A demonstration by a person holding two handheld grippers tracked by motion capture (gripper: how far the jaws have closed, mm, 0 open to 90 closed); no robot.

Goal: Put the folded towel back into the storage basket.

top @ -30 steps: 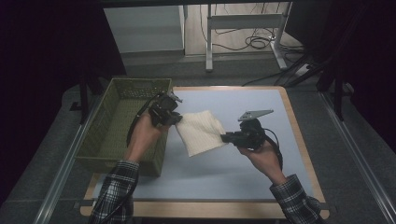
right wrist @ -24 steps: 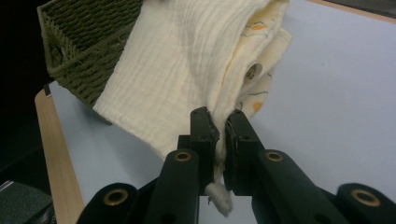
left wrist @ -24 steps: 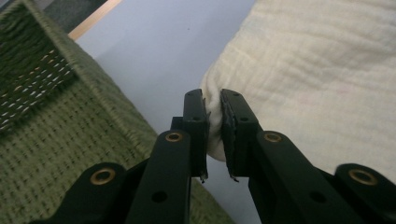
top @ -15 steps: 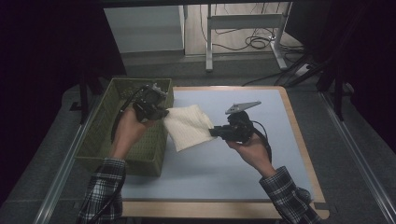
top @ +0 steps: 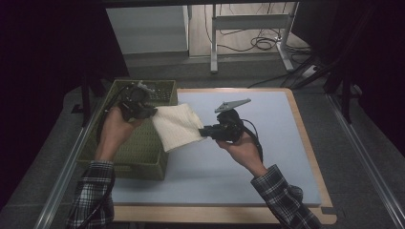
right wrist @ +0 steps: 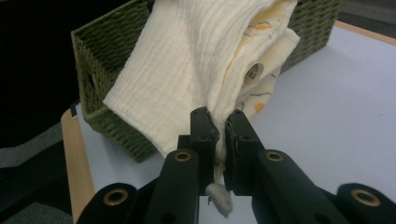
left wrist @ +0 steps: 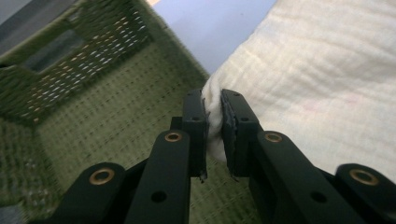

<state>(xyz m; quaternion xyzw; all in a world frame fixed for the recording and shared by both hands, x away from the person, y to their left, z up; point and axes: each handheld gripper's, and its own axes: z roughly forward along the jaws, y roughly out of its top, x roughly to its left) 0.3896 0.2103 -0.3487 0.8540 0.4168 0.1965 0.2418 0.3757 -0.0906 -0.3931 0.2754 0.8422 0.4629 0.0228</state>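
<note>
Blue table (top: 267, 157): both grippers' jaws clamped on cream cloth (top: 177, 126), beside green basket (top: 143, 143)

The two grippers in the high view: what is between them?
A folded cream cloth spans the gap between the left gripper and the right gripper. Each is clamped on an edge. The high view shows it, half above the green basket.

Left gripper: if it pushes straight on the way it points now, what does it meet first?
Beyond the cream cloth clamped in the left gripper, probably the green basket's woven inner wall or floor, though depth is hard to judge.
</note>
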